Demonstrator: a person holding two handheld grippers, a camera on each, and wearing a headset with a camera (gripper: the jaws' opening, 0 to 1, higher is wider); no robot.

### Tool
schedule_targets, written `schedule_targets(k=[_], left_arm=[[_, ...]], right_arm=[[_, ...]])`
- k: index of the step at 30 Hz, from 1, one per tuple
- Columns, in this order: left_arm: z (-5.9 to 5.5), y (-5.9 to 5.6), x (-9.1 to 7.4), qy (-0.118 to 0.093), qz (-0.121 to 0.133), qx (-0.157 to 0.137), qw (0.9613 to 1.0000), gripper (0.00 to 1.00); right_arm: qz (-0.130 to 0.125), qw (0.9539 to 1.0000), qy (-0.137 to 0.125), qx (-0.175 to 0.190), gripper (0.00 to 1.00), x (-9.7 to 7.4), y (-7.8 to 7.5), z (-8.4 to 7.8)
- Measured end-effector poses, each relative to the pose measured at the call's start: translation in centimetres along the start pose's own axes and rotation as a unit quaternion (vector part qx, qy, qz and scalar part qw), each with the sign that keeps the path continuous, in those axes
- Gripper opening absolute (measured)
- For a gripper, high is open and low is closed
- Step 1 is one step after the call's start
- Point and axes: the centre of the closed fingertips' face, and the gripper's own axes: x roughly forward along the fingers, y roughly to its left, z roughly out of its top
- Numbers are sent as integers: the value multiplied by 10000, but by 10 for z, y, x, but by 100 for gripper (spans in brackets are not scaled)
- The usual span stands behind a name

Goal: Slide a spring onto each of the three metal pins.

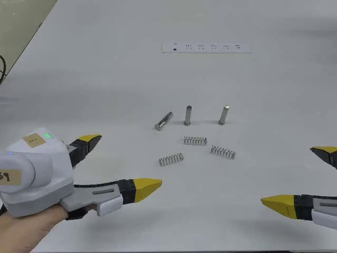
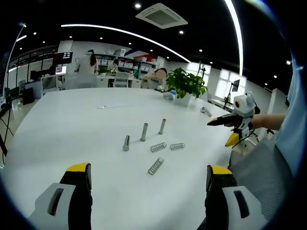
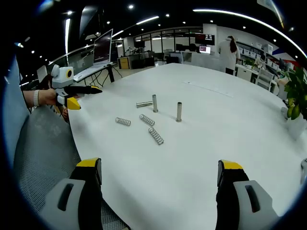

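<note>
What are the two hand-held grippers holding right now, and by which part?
Nothing. The left hand-held gripper and the right hand-held gripper are both open and empty; springs and pins sit untouched on the table.

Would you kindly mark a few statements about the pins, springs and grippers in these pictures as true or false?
1. All three pins stand upright. False: the left pin lies on its side; the middle pin and right pin stand.
2. The left spring, middle spring and right spring lie on the table, none on a pin. True.
3. The left gripper is shut on a spring. False: its jaws stand open, holding nothing.
4. The right gripper is open. True.
5. The power strip lies nearer the person than the springs. False: it lies beyond the pins.
</note>
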Motion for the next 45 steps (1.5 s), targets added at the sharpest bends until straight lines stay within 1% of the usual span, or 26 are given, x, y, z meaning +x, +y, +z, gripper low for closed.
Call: schedule_targets(k=[3,6,11,16,19,23,32,38,45], left_arm=[[-3,-1,-1,68,9,72,10000,97],[0,-2,-1,20,4,40,10000,97],[1,-1,-2,1,21,37,10000,96],[1,0,-2,7,35,42,10000,97],[1,0,-2,11,37,64,10000,98],[2,1,-2,-28,47,51,10000,98],[2,1,-2,-12,67,66,10000,98],[2,2,-2,-14,75,75,9999,98],[0,2,-2,29,76,93,9999,98]], right_arm=[[16,10000,8,-19,100,1,1,0],[32,10000,6,-30,100,2,2,2],[44,10000,-17,-37,100,1,1,4],[18,10000,-19,-31,100,1,1,3],[1,9999,-93,68,100,0,1,4],[-27,10000,-70,34,100,0,1,2],[-37,9999,-103,34,100,-1,0,5],[-31,9999,-89,33,100,-2,1,3],[-52,9999,-108,63,100,-5,-1,2]])
